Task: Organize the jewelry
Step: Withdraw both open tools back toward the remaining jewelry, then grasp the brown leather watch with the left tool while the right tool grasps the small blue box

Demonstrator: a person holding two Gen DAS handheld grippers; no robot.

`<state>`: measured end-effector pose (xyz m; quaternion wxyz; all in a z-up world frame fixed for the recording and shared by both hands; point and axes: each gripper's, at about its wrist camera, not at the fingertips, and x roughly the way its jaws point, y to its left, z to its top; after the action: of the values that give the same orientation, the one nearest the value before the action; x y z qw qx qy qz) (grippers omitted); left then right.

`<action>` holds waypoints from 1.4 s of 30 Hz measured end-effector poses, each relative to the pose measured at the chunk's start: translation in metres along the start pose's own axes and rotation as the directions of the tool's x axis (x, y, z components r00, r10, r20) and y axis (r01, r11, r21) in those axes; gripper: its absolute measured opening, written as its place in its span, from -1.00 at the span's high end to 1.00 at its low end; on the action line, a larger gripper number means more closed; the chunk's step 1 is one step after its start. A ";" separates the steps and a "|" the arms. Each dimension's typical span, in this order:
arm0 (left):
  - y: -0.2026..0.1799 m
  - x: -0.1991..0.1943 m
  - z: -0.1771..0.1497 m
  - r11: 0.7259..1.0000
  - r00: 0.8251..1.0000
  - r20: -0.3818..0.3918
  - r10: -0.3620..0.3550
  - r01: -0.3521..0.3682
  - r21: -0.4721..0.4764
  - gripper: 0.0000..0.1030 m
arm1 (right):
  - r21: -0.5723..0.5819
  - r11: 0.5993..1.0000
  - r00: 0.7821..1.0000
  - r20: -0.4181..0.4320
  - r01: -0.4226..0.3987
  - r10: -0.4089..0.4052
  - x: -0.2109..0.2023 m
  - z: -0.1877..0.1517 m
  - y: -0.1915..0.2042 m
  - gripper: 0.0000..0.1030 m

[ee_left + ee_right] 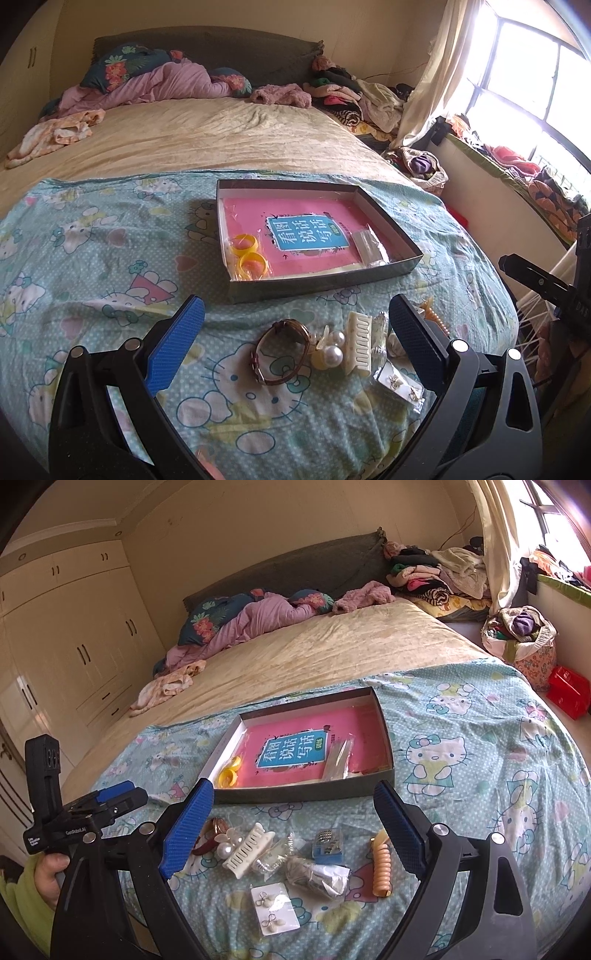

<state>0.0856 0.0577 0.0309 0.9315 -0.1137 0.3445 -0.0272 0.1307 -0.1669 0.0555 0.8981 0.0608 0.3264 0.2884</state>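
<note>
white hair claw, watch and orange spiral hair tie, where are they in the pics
white hair claw (246,850), right wrist view, on its toothed side
watch (282,350), left wrist view, on its band
orange spiral hair tie (382,869), right wrist view, on its coils

bed rumpled | wardrobe cream, left wall | window bright (curtain drawn aside)

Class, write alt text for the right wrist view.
An open right gripper hovers over loose jewelry on a Hello Kitty bedsheet: a white claw clip, a coiled hair tie, carded earrings. Beyond lies a shallow box holding yellow rings.
</note>
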 end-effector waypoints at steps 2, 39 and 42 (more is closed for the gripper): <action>0.000 0.000 -0.004 1.000 1.000 -0.010 0.004 -0.004 0.008 -0.81 | -0.006 1.000 1.000 -0.011 -0.002 0.002 0.001 -0.003 0.002 -0.69; 0.014 0.061 -0.064 0.994 0.978 -0.202 0.058 -0.038 0.103 -0.81 | -0.033 0.999 0.970 -0.240 0.041 -0.047 0.063 -0.059 0.000 -0.69; 0.016 0.069 -0.062 0.993 0.978 -0.195 0.068 -0.047 0.113 -0.81 | -0.034 0.999 0.969 -0.242 0.040 -0.047 0.064 -0.060 -0.001 -0.69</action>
<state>0.0978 0.0523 -0.0624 0.8975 -0.0500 0.4371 -0.0300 0.1336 -0.1365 -0.0274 0.8584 0.0048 0.4307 0.2784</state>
